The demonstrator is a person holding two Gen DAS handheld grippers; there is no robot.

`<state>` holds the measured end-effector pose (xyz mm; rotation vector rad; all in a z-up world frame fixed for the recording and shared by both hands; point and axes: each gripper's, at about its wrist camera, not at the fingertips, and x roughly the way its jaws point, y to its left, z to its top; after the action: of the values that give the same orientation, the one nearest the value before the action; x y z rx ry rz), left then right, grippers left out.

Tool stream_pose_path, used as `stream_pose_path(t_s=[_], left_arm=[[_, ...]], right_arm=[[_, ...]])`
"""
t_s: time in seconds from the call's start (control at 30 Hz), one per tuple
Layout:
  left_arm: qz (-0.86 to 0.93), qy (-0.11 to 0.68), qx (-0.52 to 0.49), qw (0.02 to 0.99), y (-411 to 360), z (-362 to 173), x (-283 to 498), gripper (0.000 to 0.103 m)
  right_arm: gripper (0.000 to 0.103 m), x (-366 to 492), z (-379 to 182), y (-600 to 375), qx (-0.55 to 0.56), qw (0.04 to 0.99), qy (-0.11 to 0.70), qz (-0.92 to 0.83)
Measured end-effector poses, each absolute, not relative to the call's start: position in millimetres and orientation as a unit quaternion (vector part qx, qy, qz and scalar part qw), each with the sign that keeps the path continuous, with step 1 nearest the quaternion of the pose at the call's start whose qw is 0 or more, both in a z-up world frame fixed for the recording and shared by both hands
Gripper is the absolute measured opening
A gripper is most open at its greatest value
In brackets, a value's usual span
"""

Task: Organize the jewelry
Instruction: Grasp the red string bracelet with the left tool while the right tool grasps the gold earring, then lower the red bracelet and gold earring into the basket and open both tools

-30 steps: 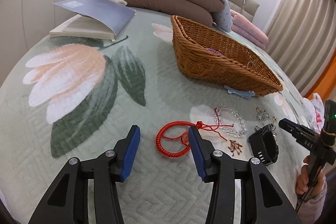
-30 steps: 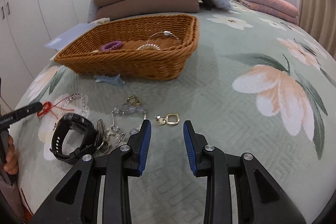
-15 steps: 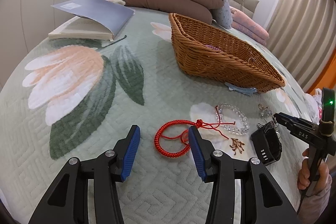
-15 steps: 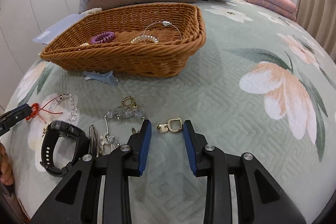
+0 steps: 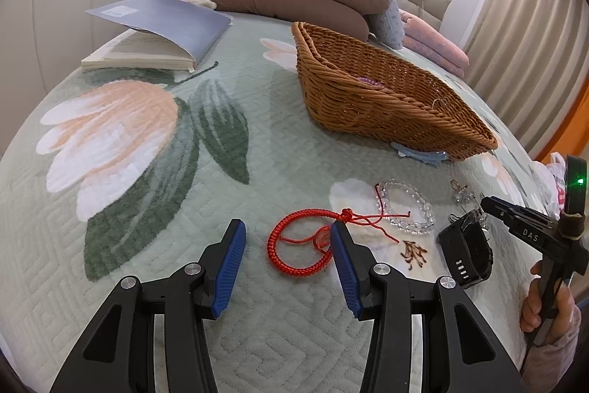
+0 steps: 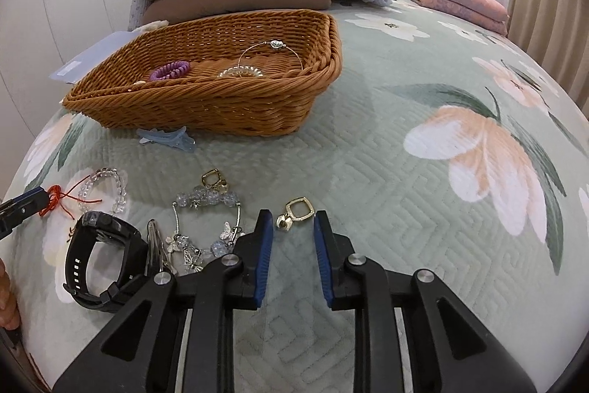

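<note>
In the left wrist view, the left tool (image 5: 285, 245) is seen wide open and empty, with the red cord bracelet (image 5: 300, 251) lying on the bed (image 5: 129, 245) low in the frame, partly between its fingers. A clear bead bracelet (image 5: 405, 205), a black watch (image 5: 465, 251) and a blue hair clip (image 5: 419, 155) are left outside the basket (image 5: 383, 106) at upper right. Its contents are mostly hidden by the wall.

In the right wrist view, the right tool (image 6: 292, 238) is open and empty, a gold charm (image 6: 294, 213) resting just ahead of its tips. Inside the basket at upper left, a purple hair tie (image 6: 170, 70), a thin bangle (image 6: 270, 56) and a clear coil (image 6: 241, 73) are already placed. The tangled pieces at lower left cannot be told apart.
</note>
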<state>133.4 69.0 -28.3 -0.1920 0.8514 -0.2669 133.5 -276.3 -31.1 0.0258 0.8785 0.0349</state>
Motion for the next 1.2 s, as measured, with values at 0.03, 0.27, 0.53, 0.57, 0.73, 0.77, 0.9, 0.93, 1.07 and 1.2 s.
stream_pose_path(t_s=[0.03, 0.27, 0.53, 0.57, 0.73, 0.77, 0.9, 0.93, 1.07, 1.2], left_arm=[[-0.130, 0.411, -0.093, 0.897, 68.7, -28.4, 133.7, 0.049], [-0.130, 0.418, -0.070, 0.896, 60.1, -29.9, 136.8, 0.049], [-0.138, 0.413, -0.071, 0.897, 60.1, -29.9, 135.5, 0.005], [-0.138, 0.410, -0.071, 0.899, 60.3, -28.8, 134.3, 0.004], [-0.150, 0.376, -0.112, 0.907, 74.6, -16.5, 125.7, 0.004], [-0.158, 0.369, -0.121, 0.908, 76.3, -13.6, 123.7, 0.004], [-0.192, 0.351, -0.154, 0.904, 79.7, -6.3, 119.2, 0.004], [-0.197, 0.348, -0.159, 0.903, 79.8, -5.1, 118.8, 0.004], [-0.220, 0.325, -0.169, 0.904, 76.5, 6.7, 113.0, 0.004], [-0.239, 0.294, -0.164, 0.911, 66.3, 32.8, 111.9, 0.004]], right_arm=[[0.025, 133.5, -31.1, -275.1, 0.009, 0.905, 0.425, 0.015], [0.012, 131.5, -30.9, -268.4, -0.008, 0.909, 0.417, 0.012], [0.012, 126.8, -25.6, -274.7, 0.017, 0.914, 0.404, 0.027], [0.012, 125.0, -23.7, -275.4, 0.021, 0.916, 0.398, 0.032], [0.012, 115.8, -14.0, -276.9, 0.030, 0.926, 0.374, 0.044], [0.012, 114.3, -12.0, -277.4, 0.033, 0.927, 0.370, 0.049], [0.012, 109.4, -6.8, -282.0, 0.050, 0.930, 0.359, 0.060], [0.012, 108.5, -5.3, -284.6, 0.057, 0.930, 0.357, 0.065], [0.012, 102.3, 3.0, -294.8, 0.088, 0.931, 0.345, 0.080], [0.012, 95.7, 28.1, -296.0, 0.096, 0.940, 0.316, 0.093]])
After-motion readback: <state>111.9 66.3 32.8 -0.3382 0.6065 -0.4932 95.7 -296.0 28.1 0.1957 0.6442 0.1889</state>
